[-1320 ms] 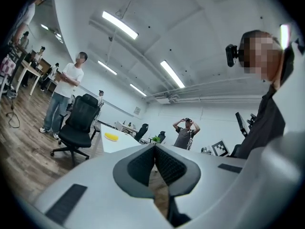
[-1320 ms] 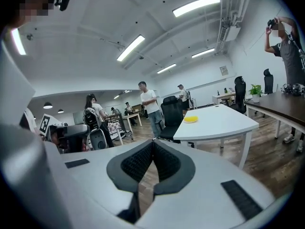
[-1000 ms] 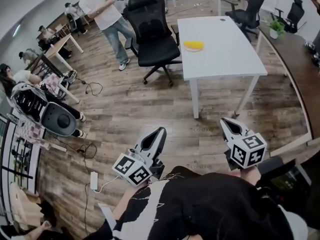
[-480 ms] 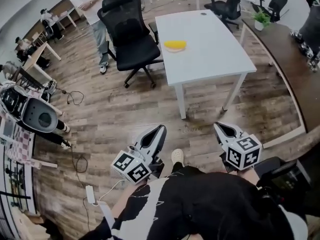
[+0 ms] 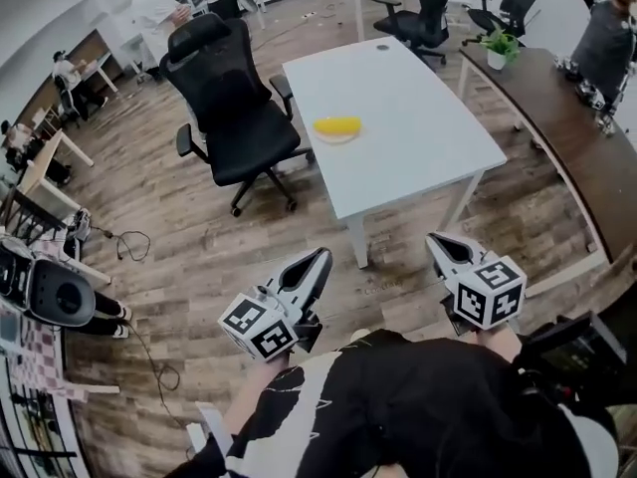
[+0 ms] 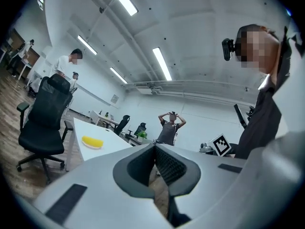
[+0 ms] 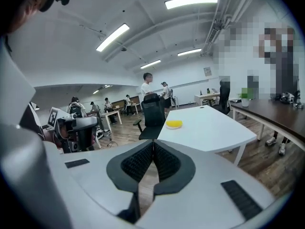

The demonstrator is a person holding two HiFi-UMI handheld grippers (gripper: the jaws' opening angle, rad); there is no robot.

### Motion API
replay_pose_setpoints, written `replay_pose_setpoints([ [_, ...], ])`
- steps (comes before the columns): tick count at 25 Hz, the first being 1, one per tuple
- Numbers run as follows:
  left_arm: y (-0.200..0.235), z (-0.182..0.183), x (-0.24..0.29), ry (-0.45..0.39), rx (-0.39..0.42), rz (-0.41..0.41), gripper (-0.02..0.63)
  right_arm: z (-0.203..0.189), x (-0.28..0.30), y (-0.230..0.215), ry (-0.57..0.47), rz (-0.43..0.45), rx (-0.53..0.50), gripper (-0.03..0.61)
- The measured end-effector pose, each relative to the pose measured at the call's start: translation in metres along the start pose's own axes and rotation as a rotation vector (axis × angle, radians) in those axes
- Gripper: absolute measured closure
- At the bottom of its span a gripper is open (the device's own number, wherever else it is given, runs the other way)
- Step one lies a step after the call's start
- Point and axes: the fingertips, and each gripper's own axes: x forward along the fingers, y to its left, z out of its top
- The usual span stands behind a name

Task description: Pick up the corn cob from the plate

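Standing on plank floor at upper centre of the head view: white table, bare but for a yellow corn cob lying on a pale plate near its left edge. Black office chair just left of the table; dark curved counter down the right edge, small potted plant at its top end. Lower down, left gripper and right gripper side by side, well apart from the table. Shown only in the left gripper view: ceiling strip lights, a standing person with hands on head, jaws pressed together on nothing. Shown only in the right gripper view: distant desks with people at left; jaws likewise closed and empty, cob just above them at centre.
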Motion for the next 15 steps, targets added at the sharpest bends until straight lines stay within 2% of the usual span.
replay_pose_setpoints([
  [3, 0.032, 0.019, 0.013, 0.01, -0.003, -0.015, 0.6, 0.026, 0.004, -0.014, -0.037, -0.075, -0.017, 0.563],
  [8, 0.07, 0.043, 0.031, 0.013, 0.035, 0.018, 0.6, 0.071, -0.001, -0.038, -0.112, -0.19, -0.047, 0.563],
  [12, 0.077, 0.055, 0.041, 0.018, 0.027, -0.034, 0.6, 0.103, -0.003, -0.051, -0.168, -0.219, -0.045, 0.563],
  [15, 0.075, 0.067, 0.042, -0.03, 0.023, -0.063, 0.6, 0.126, 0.001, -0.053, -0.212, -0.223, -0.052, 0.562],
])
